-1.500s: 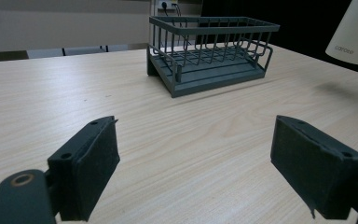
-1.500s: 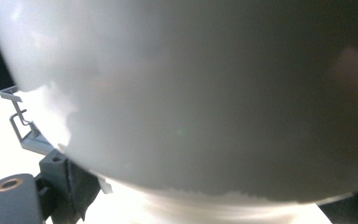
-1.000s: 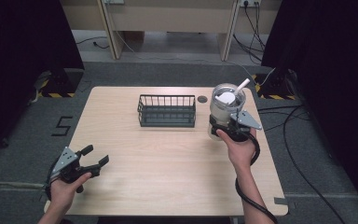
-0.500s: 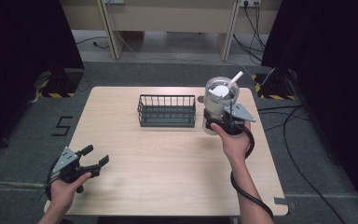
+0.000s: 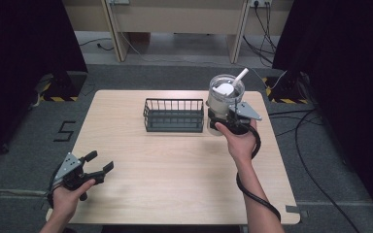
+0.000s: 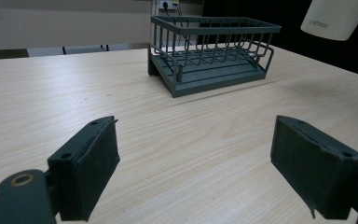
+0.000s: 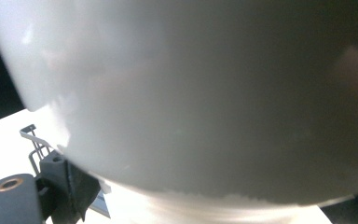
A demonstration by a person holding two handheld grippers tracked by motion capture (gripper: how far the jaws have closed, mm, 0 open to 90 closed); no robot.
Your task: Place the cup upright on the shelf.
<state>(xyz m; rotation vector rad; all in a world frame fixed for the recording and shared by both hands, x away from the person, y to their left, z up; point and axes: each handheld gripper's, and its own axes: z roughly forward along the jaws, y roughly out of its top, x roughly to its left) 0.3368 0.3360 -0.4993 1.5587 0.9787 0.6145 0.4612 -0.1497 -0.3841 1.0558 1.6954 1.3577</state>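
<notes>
A white pot (image 5: 226, 94) with a clear rim and a white handle pointing up to the right hangs above the table's far right part, just right of the dark wire rack (image 5: 174, 115). My right gripper (image 5: 222, 119) is shut on the pot's lower wall. In the right gripper view the pot (image 7: 205, 93) is pressed close between the jaws of the right gripper (image 7: 209, 200), and a corner of the rack (image 7: 32, 140) peeks out at the left. My left gripper (image 5: 100, 161) rests open at the table's near left corner. In the left gripper view the open left gripper (image 6: 196, 168) faces the rack (image 6: 209, 51) and the pot (image 6: 335, 18).
The wooden table (image 5: 175, 174) is bare between the rack and the front edge. The right gripper's black cable (image 5: 252, 194) loops over the table's near right. Dark curtains stand at both sides, and loose cables (image 5: 311, 126) lie on the floor to the right.
My right gripper has carried the pot upward and a little left, closer to the rack's right end. The left gripper has stayed where it was.
</notes>
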